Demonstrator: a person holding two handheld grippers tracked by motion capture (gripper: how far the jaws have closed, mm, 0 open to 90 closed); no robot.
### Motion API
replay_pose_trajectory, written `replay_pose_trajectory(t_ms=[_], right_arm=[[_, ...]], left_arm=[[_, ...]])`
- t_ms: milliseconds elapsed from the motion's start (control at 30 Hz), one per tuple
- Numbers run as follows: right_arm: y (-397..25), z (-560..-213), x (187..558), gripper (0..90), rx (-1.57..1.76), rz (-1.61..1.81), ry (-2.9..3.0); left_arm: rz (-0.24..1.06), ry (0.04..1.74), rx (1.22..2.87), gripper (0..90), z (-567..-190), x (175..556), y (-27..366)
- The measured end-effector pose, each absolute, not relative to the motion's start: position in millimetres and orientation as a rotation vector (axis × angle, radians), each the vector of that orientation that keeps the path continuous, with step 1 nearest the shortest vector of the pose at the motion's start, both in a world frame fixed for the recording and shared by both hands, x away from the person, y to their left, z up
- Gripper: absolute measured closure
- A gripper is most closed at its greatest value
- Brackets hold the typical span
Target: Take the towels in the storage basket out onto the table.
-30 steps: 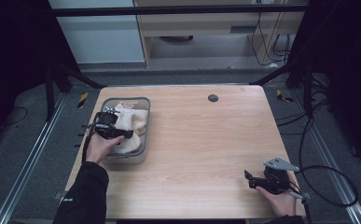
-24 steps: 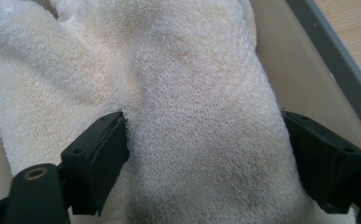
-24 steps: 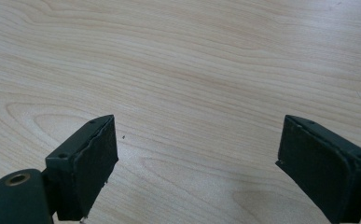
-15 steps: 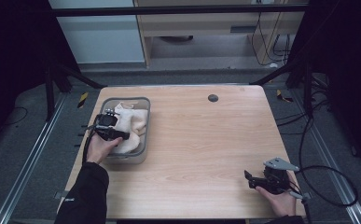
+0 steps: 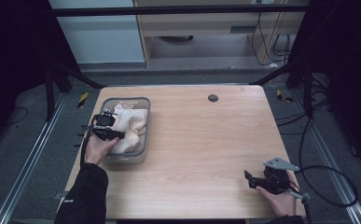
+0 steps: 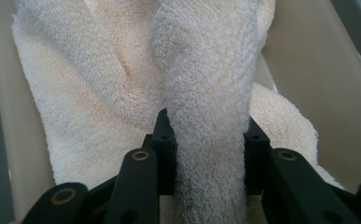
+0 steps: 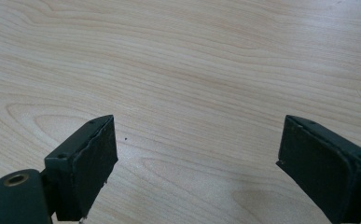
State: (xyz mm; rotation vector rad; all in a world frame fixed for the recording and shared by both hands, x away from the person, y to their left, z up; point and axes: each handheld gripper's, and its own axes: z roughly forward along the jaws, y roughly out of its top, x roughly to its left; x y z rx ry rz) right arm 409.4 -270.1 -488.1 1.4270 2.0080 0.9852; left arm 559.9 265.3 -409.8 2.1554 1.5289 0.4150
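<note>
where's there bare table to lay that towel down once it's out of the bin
Bare wood runs from the bin's right wall to the table's right edge, between the small dark disc and the right gripper. Crowded: inside the bin, where the left gripper clamps the towel.

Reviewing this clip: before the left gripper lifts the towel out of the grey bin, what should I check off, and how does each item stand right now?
1. Left gripper has a fold of the towel between its jaws: ok.
2. Grip is firm enough to hold through a lift: cannot tell.
3. Towel is free of the bin walls, not snagged: cannot tell; part of it lies bunched inside.
4. Right gripper is open and holds nothing: ok.
5. Right gripper is away from the bin, over bare table: ok.
6. Bin is steadied against rising with the towel: not ok; nothing holds it down.
</note>
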Motion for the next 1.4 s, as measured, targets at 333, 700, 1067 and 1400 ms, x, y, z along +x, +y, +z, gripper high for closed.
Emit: replay_pose_trajectory(t_ms=[333, 700, 1067, 1400], right_arm=[[-270.3, -488.3, 409.6, 11.4, 1.423, 0.981, 2.006], [-270.4, -488.1, 409.5, 11.4, 1.421, 0.979, 2.006], [-270.3, -488.1, 409.6, 11.4, 1.424, 0.979, 2.004], [-270.0, -487.5, 409.1, 11.4, 1.431, 0.982, 2.005]], left_arm=[[0.473, 1.477, 2.109, 68.5, -382.7, 550.7, 268.7], [0.523, 1.440, 2.062, 68.6, -355.1, 542.3, 272.7], [0.566, 1.381, 2.043, 68.7, -329.4, 533.7, 272.7], [0.608, 1.325, 2.030, 68.8, -302.6, 524.7, 268.1]])
